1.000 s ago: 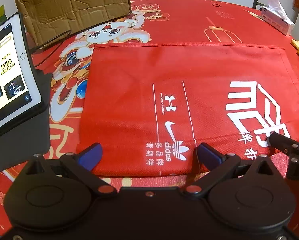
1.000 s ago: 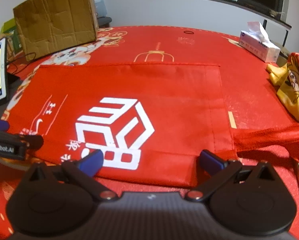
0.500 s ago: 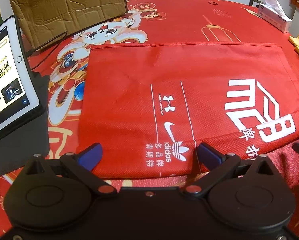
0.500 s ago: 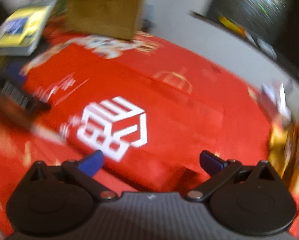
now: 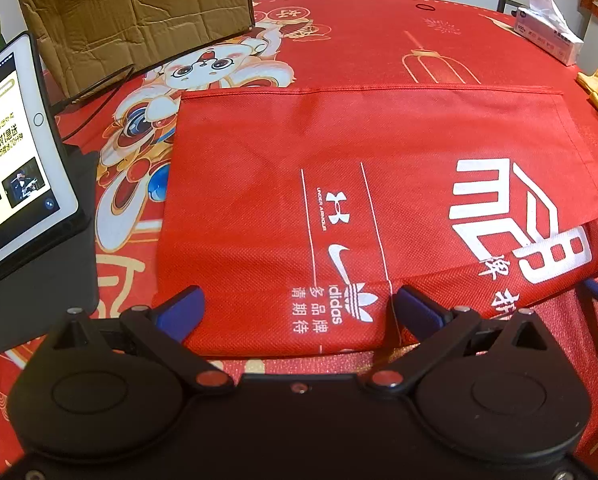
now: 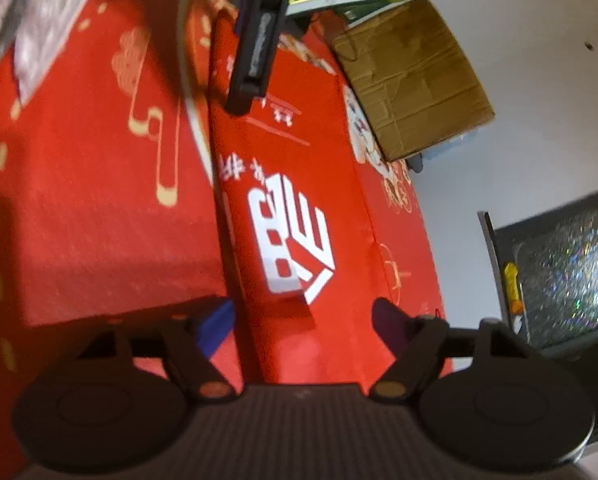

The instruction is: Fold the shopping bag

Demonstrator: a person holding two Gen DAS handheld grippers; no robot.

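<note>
Lying flat on a round table with a red picture cloth [image 5: 379, 32], the red shopping bag [image 5: 299, 184] has white logos and words printed on it. Its far edge is a straight seam, and its near edge sits just in front of the left gripper [image 5: 297, 308].

The left gripper points down at the bag's near edge. Its two blue fingertips [image 5: 181, 308] are spread wide, one on each side of the printed words, and they pinch nothing.

The right gripper [image 6: 303, 320] is rolled onto its side, so the table looks tipped in its view. Its jaws have just been closing a bit, but they are not together, with a gap between them. The bag's edge with the big white box logo [image 6: 291, 244] lies in that gap, and the fingertips do not press on it. The view is a little blurry.

To the left of the bag a tablet [image 5: 11, 152] stands tilted with its screen on. A brown cardboard box [image 5: 131, 12] stands at the far left. A tissue box [image 5: 547, 36] sits at the far right edge of the table.
</note>
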